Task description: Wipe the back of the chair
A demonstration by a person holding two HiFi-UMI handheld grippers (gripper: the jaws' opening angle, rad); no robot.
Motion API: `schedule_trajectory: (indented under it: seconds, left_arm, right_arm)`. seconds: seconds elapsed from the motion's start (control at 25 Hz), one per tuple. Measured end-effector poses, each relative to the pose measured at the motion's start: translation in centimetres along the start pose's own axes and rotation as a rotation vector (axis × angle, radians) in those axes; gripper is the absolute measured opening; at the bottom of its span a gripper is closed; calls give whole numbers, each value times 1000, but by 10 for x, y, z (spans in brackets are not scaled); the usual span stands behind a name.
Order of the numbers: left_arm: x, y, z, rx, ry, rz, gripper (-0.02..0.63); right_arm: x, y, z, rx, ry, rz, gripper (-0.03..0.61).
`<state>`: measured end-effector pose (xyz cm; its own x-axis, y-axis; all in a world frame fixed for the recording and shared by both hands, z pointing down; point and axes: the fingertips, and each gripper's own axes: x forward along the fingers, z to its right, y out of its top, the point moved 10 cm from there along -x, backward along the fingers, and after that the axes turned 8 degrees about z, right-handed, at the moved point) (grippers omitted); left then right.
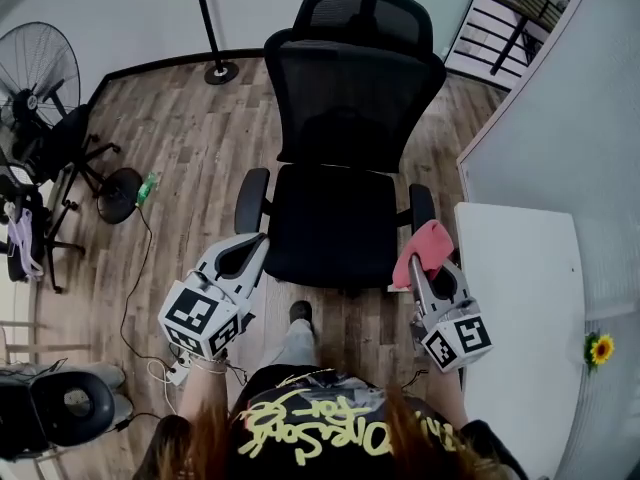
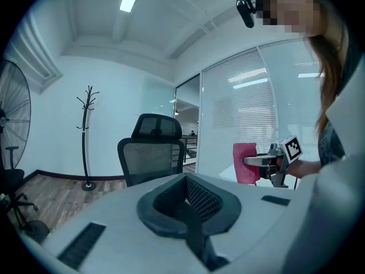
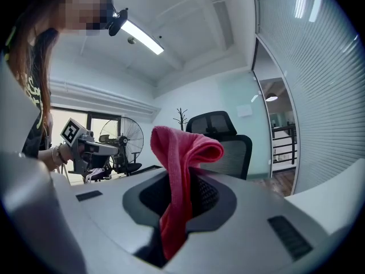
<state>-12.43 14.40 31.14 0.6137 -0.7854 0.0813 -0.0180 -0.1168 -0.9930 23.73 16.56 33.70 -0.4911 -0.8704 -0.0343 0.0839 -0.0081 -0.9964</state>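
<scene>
One black mesh office chair [image 1: 350,108] fills the upper middle of the frame, with two claws held low before its seat, both pointing toward it. The right claw [image 1: 430,271], lower right beside the white counter [image 1: 520,298], is clamped on one red cloth [image 1: 424,246] — the left claw [image 1: 250,248], lower left, is pressed together on nothing.

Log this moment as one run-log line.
left gripper: shut, empty | right gripper: shut on red fabric cloth | black mesh office chair: cloth not touching its back | wiping: not yet begun
</scene>
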Motion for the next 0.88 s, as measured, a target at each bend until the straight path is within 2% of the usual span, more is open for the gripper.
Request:
schedule_trajectory:
  seconds: [0.52,0.88]
  left_arm:
    - [88,25,-106,16,-79,7,-6]
    - [139,28,-130,8,-124,9,-6]
  right_arm:
    - [122,10,27,-3,-54,8,60]
    - [157,11,55,4,-90,0,60]
